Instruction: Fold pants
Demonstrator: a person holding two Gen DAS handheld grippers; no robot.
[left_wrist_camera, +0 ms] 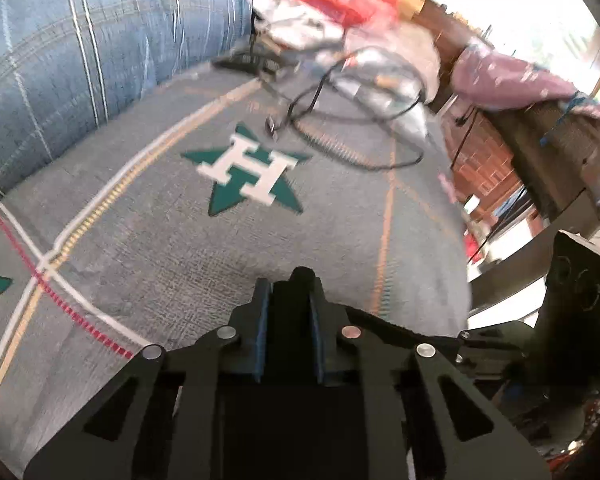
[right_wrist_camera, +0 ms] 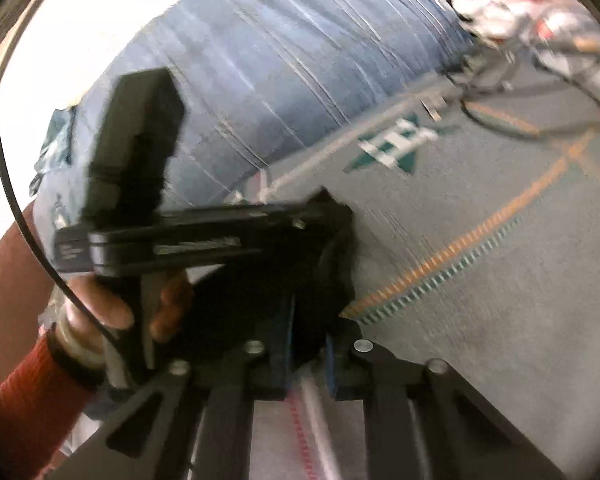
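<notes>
The pants [right_wrist_camera: 236, 312] are black cloth, bunched between the two grippers on a grey blanket [right_wrist_camera: 500, 280]. In the right wrist view my right gripper [right_wrist_camera: 306, 320] is shut on a fold of the pants between its blue pads. Just above it, my left gripper [right_wrist_camera: 336, 208] comes in sideways from the left, held by a hand [right_wrist_camera: 100, 308] in a red sleeve, and black cloth hangs from its tip. In the left wrist view my left gripper [left_wrist_camera: 290, 284] is shut on the pants, and a strip of black cloth [left_wrist_camera: 396, 326] trails off to the right.
The blanket [left_wrist_camera: 160, 260] has striped lines and a green star with a white H [left_wrist_camera: 252, 172]. A blue checked cushion [left_wrist_camera: 80, 60] lies along the far left. A black cable [left_wrist_camera: 340, 120] and a pile of clothes [left_wrist_camera: 320, 12] sit at the far end. The bed edge drops off right.
</notes>
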